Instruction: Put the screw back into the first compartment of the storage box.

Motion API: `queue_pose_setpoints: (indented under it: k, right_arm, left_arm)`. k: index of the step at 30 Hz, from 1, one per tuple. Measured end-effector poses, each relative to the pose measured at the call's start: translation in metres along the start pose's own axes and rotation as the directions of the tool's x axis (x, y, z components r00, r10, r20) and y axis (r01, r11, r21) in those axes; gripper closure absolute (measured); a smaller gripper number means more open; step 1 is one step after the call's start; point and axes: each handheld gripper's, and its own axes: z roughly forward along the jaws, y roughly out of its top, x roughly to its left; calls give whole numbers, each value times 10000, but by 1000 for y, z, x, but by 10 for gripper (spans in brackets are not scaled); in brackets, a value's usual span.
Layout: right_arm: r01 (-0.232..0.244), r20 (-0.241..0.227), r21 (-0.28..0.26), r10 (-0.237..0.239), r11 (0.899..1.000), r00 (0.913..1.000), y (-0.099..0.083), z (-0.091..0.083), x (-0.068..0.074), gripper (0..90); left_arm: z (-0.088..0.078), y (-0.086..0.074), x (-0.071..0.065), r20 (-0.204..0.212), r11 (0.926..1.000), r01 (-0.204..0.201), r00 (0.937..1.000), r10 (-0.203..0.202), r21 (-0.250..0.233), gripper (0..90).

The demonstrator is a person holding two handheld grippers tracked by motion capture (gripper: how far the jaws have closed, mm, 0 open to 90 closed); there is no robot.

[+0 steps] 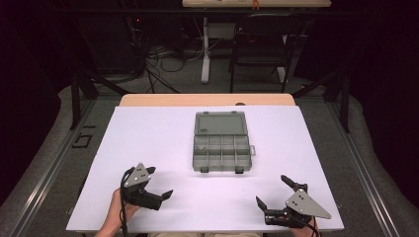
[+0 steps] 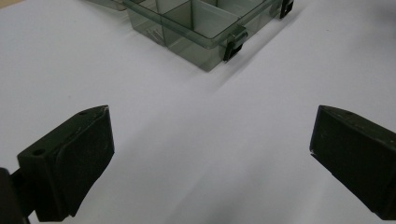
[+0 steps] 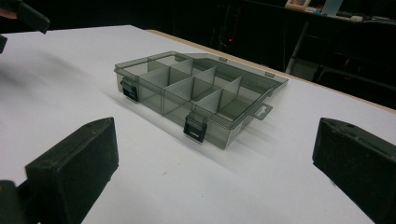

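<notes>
A clear grey compartment box [image 1: 221, 142] lies open in the middle of the white table, its lid folded back on the far side. Dividers split it into several cells, and two black latches hang at its near edge. My left gripper [image 1: 159, 182] stands open near the front left of the table, nothing between its jaws. My right gripper [image 1: 272, 190] stands open at the front right, also empty. In the left gripper view the box [image 2: 196, 23] lies ahead, a few small pieces in one cell. In the right gripper view the box [image 3: 196, 91] lies ahead between the spread jaws.
A white sheet [image 1: 148, 133] covers the table, with a wooden edge [image 1: 207, 99] showing at the back. Beyond stand a dark chair [image 1: 262, 49], a table leg [image 1: 205, 49] and loose cables on the floor. Metal rails run along both sides.
</notes>
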Motion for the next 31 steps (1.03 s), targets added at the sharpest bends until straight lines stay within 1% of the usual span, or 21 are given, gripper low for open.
queue_pose_setpoints:
  k: [2, 4, 6, 7, 8, 9, 11, 12, 15, 16, 18, 19, 21, 22, 24, 25, 26, 31]
  right_arm:
    - [5, -8, -27, -5, 10000, 10000, 0, 0, 0, 0]
    - [-13, 34, -21, 13, 10000, 10000, 0, 0, 0, 0]
    - [-3, 14, -9, 3, 10000, 10000, 0, 0, 0, 0]
    - [-13, 12, -3, 13, 10000, 10000, 0, 0, 0, 0]
    - [-2, -16, 37, 2, 10000, 10000, 0, 0, 0, 0]
    - [16, -28, 39, -16, 10000, 10000, 0, 0, 0, 0]
    - [-10, 4, -14, 10, 10000, 10000, 0, 0, 1, 0]
    - [-10, 4, -14, 10, 10000, 10000, 0, 0, 1, 0]
    - [-42, -7, 48, 42, 10000, 10000, -1, 0, 0, 0]
    - [-48, -25, 97, 48, 9999, 10000, -1, 0, 0, 0]
    - [-72, -12, 61, 72, 10000, 10000, -1, 0, 1, 0]
    - [-100, -29, 50, 100, 9999, 9999, -1, 0, 1, 0]
    - [-98, -45, 49, 98, 9999, 9999, -1, 0, 1, 0]
    - [-113, -55, 60, 114, 9999, 9999, -1, 0, 1, 0]
    - [-43, -56, 61, 43, 10000, 10000, -1, 1, 2, 0]
    - [-43, -56, 61, 43, 10000, 10000, -1, 1, 2, 0]
    - [-23, -65, 66, 24, 10000, 10000, -1, 1, 2, 0]
    - [-75, -2, 84, 75, 9999, 10000, -1, 0, 1, 0]
  left_arm:
    - [-3, -6, -1, -50, 9997, 9, 10000, -10, -238, 0]
    - [-6, -12, -4, -268, 9987, -134, 9996, 120, -491, 0]
    - [-9, -16, -6, -376, 9973, -179, 9992, 152, -714, 0]
    - [-11, -18, -7, -364, 9963, -158, 9993, 127, -848, 0]
    - [-14, -21, -9, -452, 9946, -199, 9989, 154, -1020, 0]
    - [-16, -23, -10, -479, 9938, -227, 9987, 176, -1084, 0]
    - [-20, -26, -12, -505, 9912, -182, 9987, 116, -1310, 0]
    - [-23, -28, -12, -589, 9904, -230, 9982, 151, -1361, 0]
    - [-29, -36, -14, -644, 9883, -33, 9979, -66, -1528, 0]
    - [-30, -38, -14, -749, 9856, -4, 9971, -124, -1689, 0]
    - [-31, -40, -14, -698, 9859, 13, 9975, -132, -1674, 0]
    - [-32, -42, -15, -753, 9850, 69, 9970, -201, -1725, 0]
    - [-34, -43, -14, -786, 9857, 53, 9967, -187, -1685, 0]
    - [-34, -44, -13, -763, 9848, 143, 9967, -278, -1728, 0]
    - [-34, -44, -12, -783, 9845, 122, 9966, -263, -1747, 0]
    - [-33, -44, -13, -891, 9851, 159, 9955, -316, -1715, 0]
    - [-33, -44, -12, -771, 9857, 159, 9966, -292, -1677, 0]
    - [-29, -43, -13, -593, 9879, 177, 9979, -272, -1539, 0]
